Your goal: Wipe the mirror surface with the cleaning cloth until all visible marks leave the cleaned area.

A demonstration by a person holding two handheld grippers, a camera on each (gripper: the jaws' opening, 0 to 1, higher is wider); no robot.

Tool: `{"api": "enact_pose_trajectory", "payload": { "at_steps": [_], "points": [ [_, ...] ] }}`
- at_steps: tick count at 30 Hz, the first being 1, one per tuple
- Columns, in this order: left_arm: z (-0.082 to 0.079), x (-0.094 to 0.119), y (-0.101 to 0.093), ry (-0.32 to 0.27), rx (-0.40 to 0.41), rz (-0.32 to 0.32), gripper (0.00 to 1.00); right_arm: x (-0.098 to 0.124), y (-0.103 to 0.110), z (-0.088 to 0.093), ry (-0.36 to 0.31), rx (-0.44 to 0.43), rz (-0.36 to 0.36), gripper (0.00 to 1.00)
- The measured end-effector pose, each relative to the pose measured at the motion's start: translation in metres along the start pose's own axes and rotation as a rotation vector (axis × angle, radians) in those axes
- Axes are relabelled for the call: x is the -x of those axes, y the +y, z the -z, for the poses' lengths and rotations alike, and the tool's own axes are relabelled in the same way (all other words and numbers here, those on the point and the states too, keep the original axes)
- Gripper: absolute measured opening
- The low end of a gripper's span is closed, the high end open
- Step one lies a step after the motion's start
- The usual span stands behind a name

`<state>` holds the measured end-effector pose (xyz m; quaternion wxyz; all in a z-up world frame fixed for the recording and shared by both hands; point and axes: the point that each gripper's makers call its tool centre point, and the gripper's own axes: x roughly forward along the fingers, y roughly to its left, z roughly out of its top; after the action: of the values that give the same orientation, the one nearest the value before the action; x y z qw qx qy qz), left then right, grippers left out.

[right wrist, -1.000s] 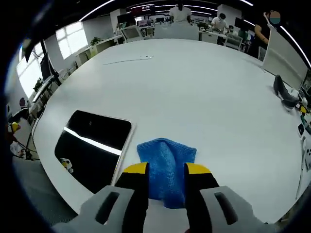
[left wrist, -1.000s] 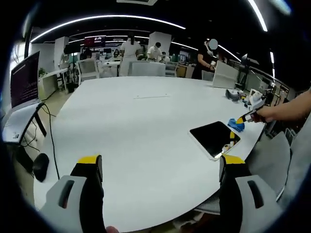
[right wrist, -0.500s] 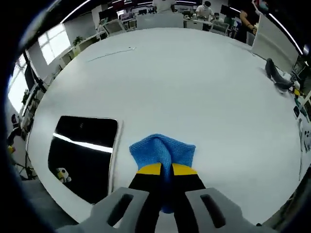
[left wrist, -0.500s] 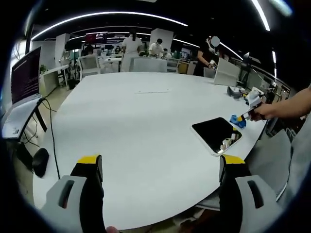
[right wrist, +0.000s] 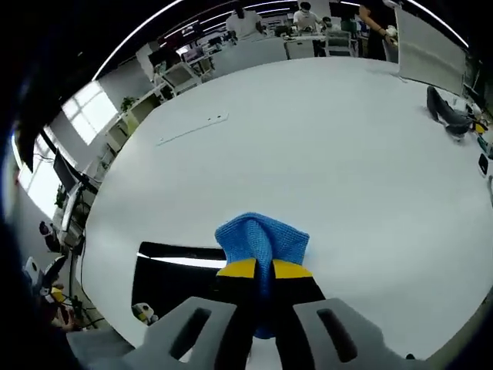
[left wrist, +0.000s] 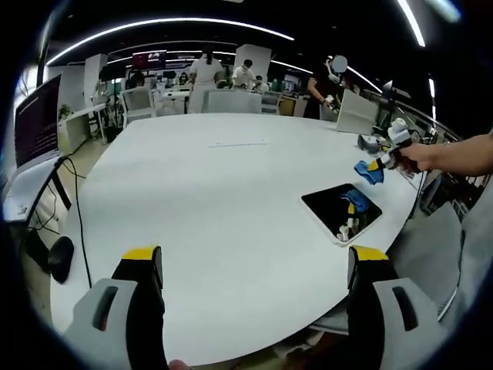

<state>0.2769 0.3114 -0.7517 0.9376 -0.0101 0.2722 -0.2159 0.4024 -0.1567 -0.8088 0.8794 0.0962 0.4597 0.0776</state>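
Closely pinched between the yellow-tipped fingers of the right gripper (right wrist: pixel 256 269), the blue cleaning cloth (right wrist: pixel 260 239) is seen bunched into a rounded fold that rises just beyond the tips in the right gripper view. The two fingers are drawn together on the fabric, with only the cloth between them. Just beyond and to the left of the cloth in that view, the mirror (right wrist: pixel 173 277) is laid flat on the white counter (right wrist: pixel 323 154), near the counter's edge; a bright streak of ceiling light is reflected across its dark face. Whether the cloth is touching the glass or is held a little above it cannot be told from that view.

From the left gripper view, the right gripper (left wrist: pixel 383 159) is seen at the far right, held by a person's hand (left wrist: pixel 416 156), with the cleaning cloth (left wrist: pixel 368 171) hanging from it above the counter, beyond the far end of the mirror (left wrist: pixel 340 211). The fingers of the left gripper (left wrist: pixel 256 262) are spread wide apart at the bottom of that view, with nothing between them, well apart from the mirror. A few people are seen standing in the office beyond the counter (left wrist: pixel 216 193).
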Motion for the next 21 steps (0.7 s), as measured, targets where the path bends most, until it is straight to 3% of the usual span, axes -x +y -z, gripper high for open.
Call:
{"api": "enact_pose_trajectory", "payload": {
  "at_steps": [5, 11, 21],
  "points": [
    [0.0, 0.002, -0.001, 0.0, 0.002, 0.005, 0.99, -0.014, 0.013, 0.003, 0.039, 0.01, -0.001, 0.01],
    [0.003, 0.003, -0.003, 0.002, 0.005, 0.007, 0.99, -0.036, 0.01, 0.011, 0.046, 0.005, 0.038, 0.01],
    [0.007, 0.003, -0.004, 0.01, -0.004, 0.015, 0.99, -0.055, 0.025, 0.034, 0.145, -0.041, 0.074, 0.0]
  ]
}}
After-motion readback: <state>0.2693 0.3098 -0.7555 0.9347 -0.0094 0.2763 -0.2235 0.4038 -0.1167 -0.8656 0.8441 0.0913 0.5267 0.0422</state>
